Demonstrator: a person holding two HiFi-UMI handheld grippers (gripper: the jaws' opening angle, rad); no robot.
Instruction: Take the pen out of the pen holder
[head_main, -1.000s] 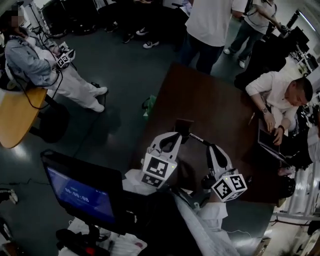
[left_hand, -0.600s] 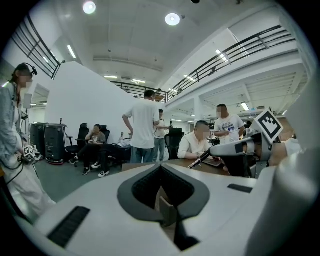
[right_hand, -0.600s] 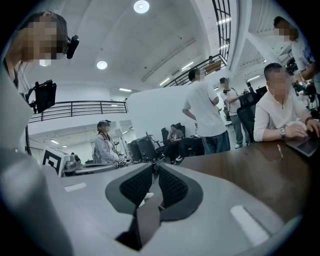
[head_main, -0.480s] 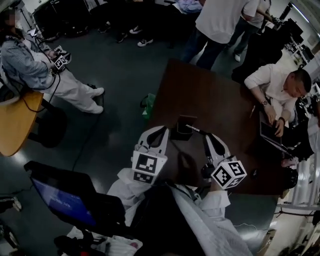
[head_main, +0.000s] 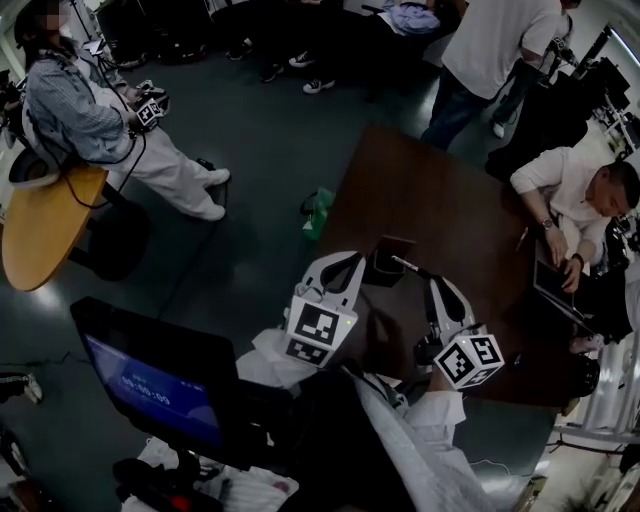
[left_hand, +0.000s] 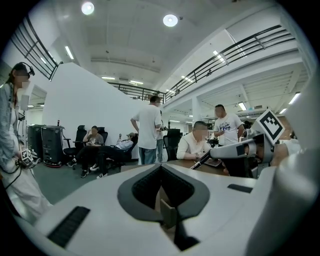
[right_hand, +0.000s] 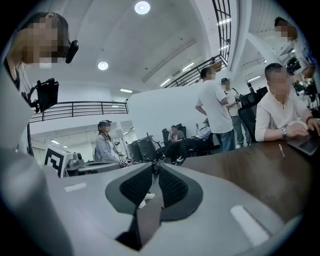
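**Right gripper pinches the pen beside the holder, left gripper steadies the holder**

The right gripper (right_hand: 154, 169) is clenched on the pen (head_main: 410, 266). Its tips are drawn almost together round a dark sliver, and the left gripper view shows the pen jutting out of those tips and slanting down to the left. In the head view the pen runs from the right gripper's tips up to the right rim of the pen holder (head_main: 393, 244). Whether its far end sits inside the holder or just clear of it cannot be told.

The left gripper (left_hand: 160, 167) is clamped too. Its pads meet at the far tips with a thin brown-grey wall standing between them. The head view puts those tips against the left side of the holder, so the grasped wall reads as the holder's own. Both grippers point nearly level, each with its marker cube (head_main: 320, 330) towards the person holding them.

The holder is a dark square cup standing upright on the brown table (head_main: 440, 210), near the table's left edge and between the two grippers. At the far right of the table a seated person (head_main: 575, 190) in a white shirt leans over a laptop (head_main: 555, 285).

Off the table, a green object (head_main: 320, 210) lies on the floor by its left edge. A lit monitor (head_main: 150, 375) stands at lower left. A standing person (head_main: 95, 120) waits beside a round yellow table (head_main: 40, 225).
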